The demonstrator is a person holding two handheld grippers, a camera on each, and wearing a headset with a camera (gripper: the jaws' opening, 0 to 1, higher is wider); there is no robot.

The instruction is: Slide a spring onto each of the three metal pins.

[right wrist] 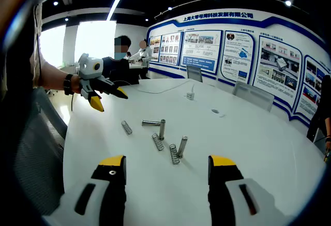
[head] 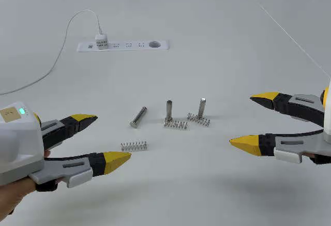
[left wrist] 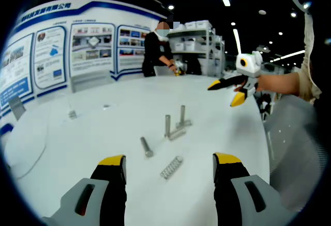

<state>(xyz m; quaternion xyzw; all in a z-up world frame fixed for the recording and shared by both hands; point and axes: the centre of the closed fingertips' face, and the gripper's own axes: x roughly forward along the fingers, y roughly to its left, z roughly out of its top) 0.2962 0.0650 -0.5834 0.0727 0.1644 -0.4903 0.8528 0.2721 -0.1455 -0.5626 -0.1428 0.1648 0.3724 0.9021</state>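
Pose: left tool (head: 111,136) level at lower left, right tool (head: 241,120) level at right, tips facing inward; both released, empty. On the surface (head: 232,50): 3 pins, left pin (head: 138,117) lying, middle pin (head: 169,109) and right pin (head: 201,107) upright. 3 springs, all lying loose: front spring (head: 134,146) apart, middle spring (head: 176,124) and right spring (head: 198,119) at the upright pins' bases.
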